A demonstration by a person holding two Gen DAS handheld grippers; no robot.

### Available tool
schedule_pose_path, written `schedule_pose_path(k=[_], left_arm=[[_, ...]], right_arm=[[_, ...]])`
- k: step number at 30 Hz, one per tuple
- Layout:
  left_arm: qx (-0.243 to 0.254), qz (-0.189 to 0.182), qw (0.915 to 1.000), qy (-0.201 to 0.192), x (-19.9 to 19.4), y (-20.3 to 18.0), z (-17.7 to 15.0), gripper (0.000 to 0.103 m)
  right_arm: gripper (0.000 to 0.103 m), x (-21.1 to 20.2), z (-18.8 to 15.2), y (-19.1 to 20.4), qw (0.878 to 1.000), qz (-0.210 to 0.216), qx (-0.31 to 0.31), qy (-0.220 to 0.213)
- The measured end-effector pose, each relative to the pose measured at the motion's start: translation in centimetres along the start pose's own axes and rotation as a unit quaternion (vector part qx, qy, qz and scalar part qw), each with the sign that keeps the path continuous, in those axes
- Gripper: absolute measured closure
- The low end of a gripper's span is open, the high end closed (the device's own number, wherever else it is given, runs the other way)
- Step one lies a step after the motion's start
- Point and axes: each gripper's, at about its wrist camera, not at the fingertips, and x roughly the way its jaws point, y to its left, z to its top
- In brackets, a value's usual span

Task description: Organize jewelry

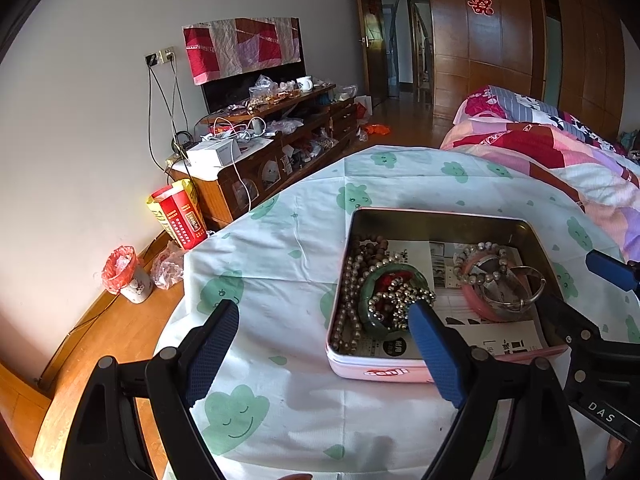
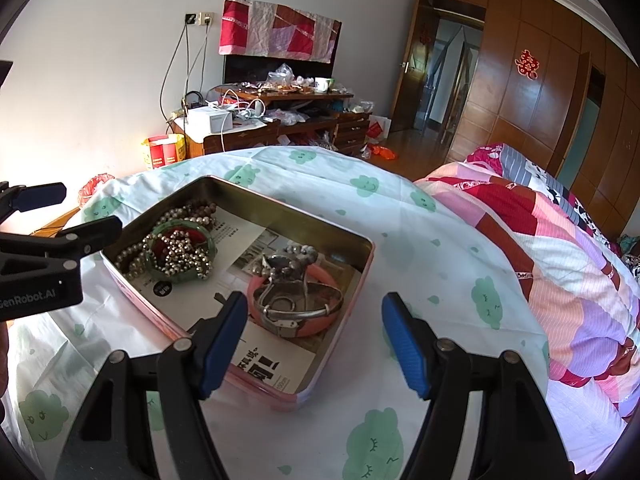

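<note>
A pink tin box [image 1: 376,372] [image 2: 280,394] sits on a table covered by a white cloth with green clouds [image 1: 272,248] [image 2: 420,248]. At the box's left lie a green bangle [image 1: 370,312] [image 2: 182,276] and tangled silver bead strands [image 1: 400,294] [image 2: 180,254]. At its right lie a pink bangle [image 1: 486,308] [image 2: 320,322], a silver bangle [image 1: 516,298] [image 2: 296,308] and a bead bracelet [image 1: 476,260]. My left gripper [image 1: 324,316] is open and empty, its right finger over the box's near edge. My right gripper [image 2: 314,316] is open and empty, astride the box's near corner.
A printed paper [image 1: 444,280] [image 2: 248,248] lines the box. A bed with a patchwork quilt [image 1: 552,152] [image 2: 560,264] is at the right. A cluttered wooden cabinet [image 1: 276,140] [image 2: 280,116] stands by the far wall. A small bin [image 1: 126,276] is on the floor left.
</note>
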Motion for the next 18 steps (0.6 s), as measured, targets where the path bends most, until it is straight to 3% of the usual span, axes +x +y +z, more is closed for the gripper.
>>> schedule_pose_path(k=[18], left_arm=[[0.005,-0.002,1.0,-0.003,-0.04,-0.17,-0.42,0.016]], right_arm=[[0.031,0.09,-0.65,-0.62,1.0,-0.003,0.002,0.001]])
